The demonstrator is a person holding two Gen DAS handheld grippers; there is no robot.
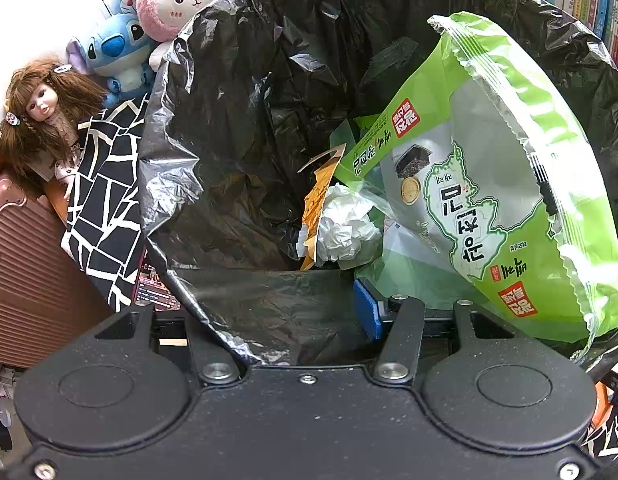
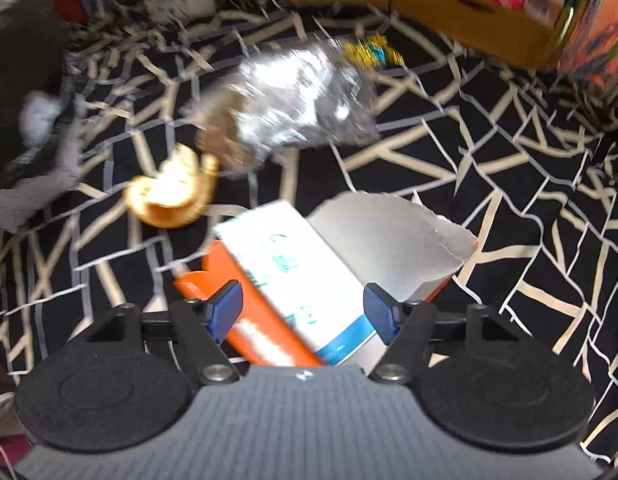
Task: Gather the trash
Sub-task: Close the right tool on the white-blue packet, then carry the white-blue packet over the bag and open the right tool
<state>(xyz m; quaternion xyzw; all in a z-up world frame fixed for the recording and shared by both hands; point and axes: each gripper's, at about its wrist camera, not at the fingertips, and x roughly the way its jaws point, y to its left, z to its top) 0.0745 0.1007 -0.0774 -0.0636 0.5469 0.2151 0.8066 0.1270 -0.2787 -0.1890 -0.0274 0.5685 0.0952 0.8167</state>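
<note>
The left gripper (image 1: 293,312) pinches the bin bag (image 1: 237,152) rim, while the right gripper (image 2: 305,306) clamps a torn carton (image 2: 309,272).

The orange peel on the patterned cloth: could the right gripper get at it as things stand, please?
Probably not yet: the right gripper has an orange-and-white carton between its fingers, so there is no room for the orange peel. The patterned cloth around the peel looks unobstructed.

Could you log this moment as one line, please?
left gripper holding bag rim | right gripper around carton | peel, wrapper remain
</note>
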